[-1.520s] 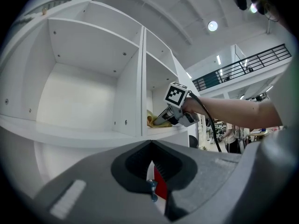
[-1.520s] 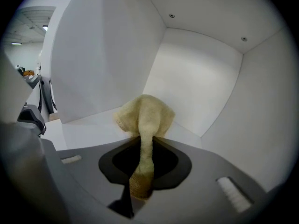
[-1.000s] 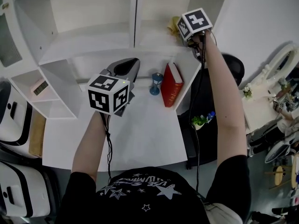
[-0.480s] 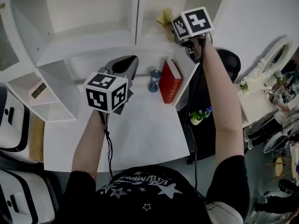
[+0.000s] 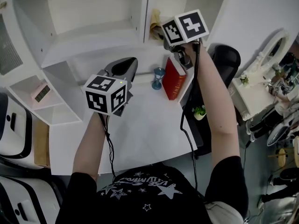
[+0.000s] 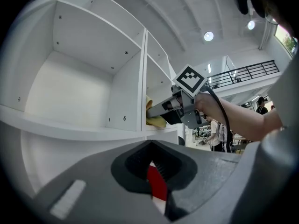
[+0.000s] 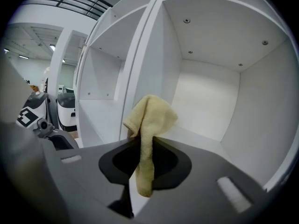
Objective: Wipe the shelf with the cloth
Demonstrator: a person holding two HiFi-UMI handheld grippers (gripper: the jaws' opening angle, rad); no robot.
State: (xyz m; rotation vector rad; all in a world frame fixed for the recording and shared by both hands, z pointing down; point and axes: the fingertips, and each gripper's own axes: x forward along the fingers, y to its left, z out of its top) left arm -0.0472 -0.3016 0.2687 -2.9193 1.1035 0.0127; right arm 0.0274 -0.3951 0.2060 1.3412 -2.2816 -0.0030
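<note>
The cloth [image 7: 152,115], nubby yellow terry, hangs pinched in our right gripper [image 7: 141,146]; our left gripper [image 6: 151,143] is clenched, empty.

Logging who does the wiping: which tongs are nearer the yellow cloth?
Right. The right tongs are shut on the yellow cloth at the shelf; the left tongs hang lower, over the desk, well apart from it.
</note>
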